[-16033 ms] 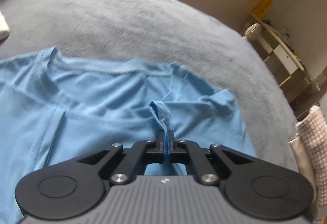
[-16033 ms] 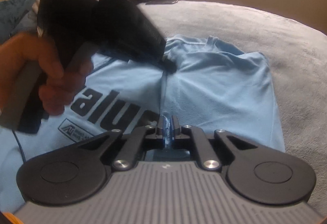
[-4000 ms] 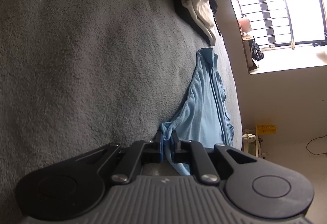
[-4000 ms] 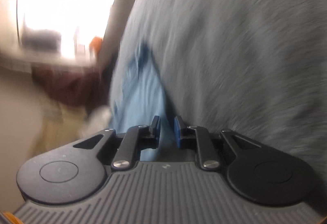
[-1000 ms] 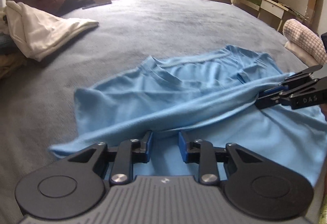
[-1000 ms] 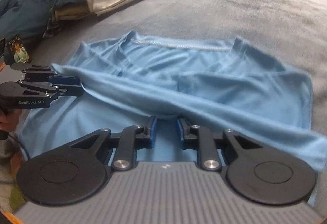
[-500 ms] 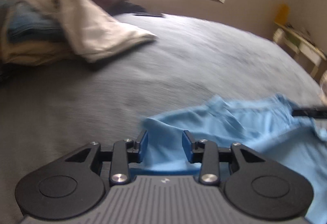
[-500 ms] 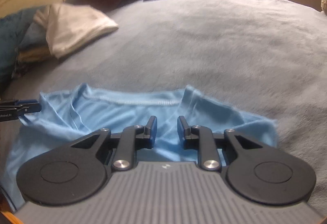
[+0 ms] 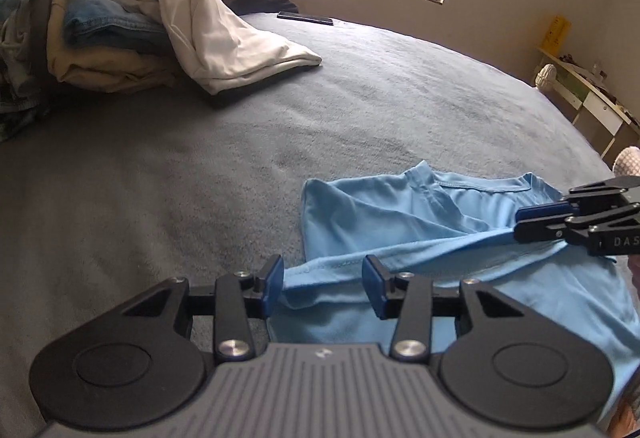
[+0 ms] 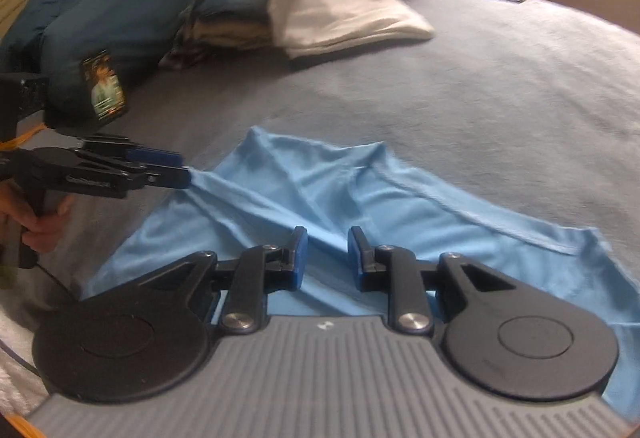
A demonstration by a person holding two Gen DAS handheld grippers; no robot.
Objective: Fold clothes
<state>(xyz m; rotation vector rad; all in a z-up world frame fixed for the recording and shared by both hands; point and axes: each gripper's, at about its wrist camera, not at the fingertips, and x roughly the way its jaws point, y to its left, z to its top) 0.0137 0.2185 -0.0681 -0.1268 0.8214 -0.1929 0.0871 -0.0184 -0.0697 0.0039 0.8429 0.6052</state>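
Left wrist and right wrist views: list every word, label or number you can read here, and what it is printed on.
"DAS": white letters on the right gripper, cut off by the picture's edge.
Left gripper: pale print along its side, too blurred to read.
Picture card by the dark blue bedding: print too small to read.
Yellow box on the shelf: no legible text.
Light blue T-shirt: no print showing.

Smooth cloth shirt (image 9: 400, 214); fuzzy matt blanket (image 9: 200, 178).
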